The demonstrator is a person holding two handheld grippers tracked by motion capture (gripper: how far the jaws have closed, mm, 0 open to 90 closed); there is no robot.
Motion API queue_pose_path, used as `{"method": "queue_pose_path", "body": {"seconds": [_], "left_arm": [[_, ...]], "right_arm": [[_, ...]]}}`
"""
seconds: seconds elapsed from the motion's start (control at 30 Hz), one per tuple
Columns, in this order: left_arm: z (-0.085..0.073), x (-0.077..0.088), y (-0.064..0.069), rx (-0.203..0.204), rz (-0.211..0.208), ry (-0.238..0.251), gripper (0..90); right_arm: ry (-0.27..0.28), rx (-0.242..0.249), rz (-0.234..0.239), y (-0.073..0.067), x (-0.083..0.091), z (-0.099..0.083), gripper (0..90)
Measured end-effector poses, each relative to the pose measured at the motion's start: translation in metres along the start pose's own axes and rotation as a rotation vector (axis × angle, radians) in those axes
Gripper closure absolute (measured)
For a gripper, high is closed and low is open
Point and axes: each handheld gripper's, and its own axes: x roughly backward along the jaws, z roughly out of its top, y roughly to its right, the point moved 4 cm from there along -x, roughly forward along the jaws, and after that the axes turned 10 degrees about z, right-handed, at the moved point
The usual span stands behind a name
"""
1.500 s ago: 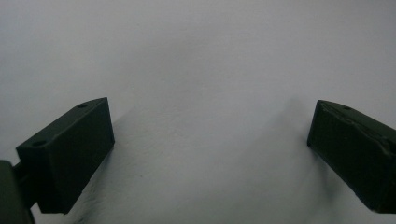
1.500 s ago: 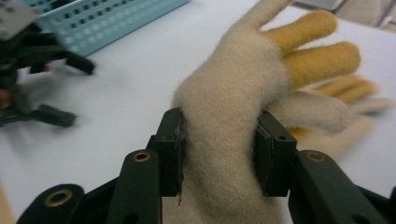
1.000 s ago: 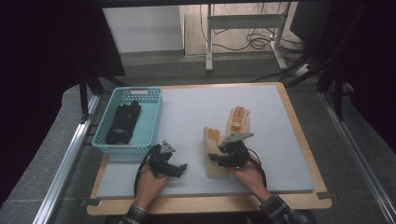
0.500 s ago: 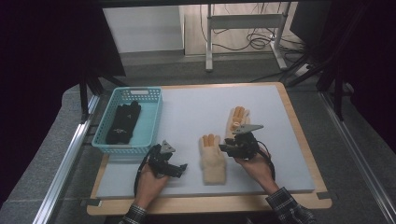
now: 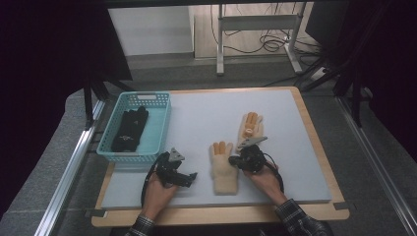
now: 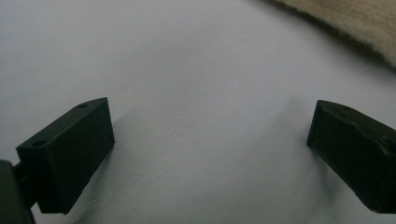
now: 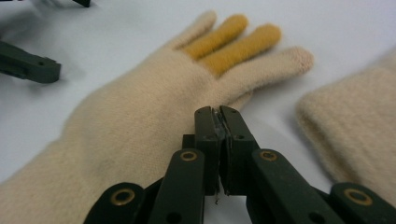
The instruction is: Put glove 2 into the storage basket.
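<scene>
At the bottom of the high view, the left gripper [image 5: 183,174] rests on the white mat [image 5: 206,123] with its jaws spread apart, nothing between them; to its right lies the near cream glove [image 5: 223,169], palm down, its middle fingers orange; the right gripper [image 5: 235,161] has just been closing and is now clenched at this glove's right edge, pinching the knit there; a second cream glove [image 5: 249,129] lies further up; in the upper left, a turquoise basket [image 5: 160,130] holds a black glove [image 5: 129,129].
</scene>
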Motion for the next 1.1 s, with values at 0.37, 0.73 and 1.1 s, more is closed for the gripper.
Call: {"method": "queue_pose_path", "body": {"seconds": [0.37,0.73,1.1], "left_arm": [[0.0,0.0,0.0,-0.001,0.0,0.0,1.0],[0.0,0.0,0.0,0.0,0.0,0.0,1.0],[0.0,0.0,0.0,0.0,0.0,0.0,1.0]], "right_arm": [[0.084,-0.001,-0.075,0.009,0.04,0.004,66.2],[0.094,-0.047,-0.192,0.062,0.048,0.009,48.3],[0.106,-0.078,-0.277,0.094,0.028,0.03,35.1]]}}
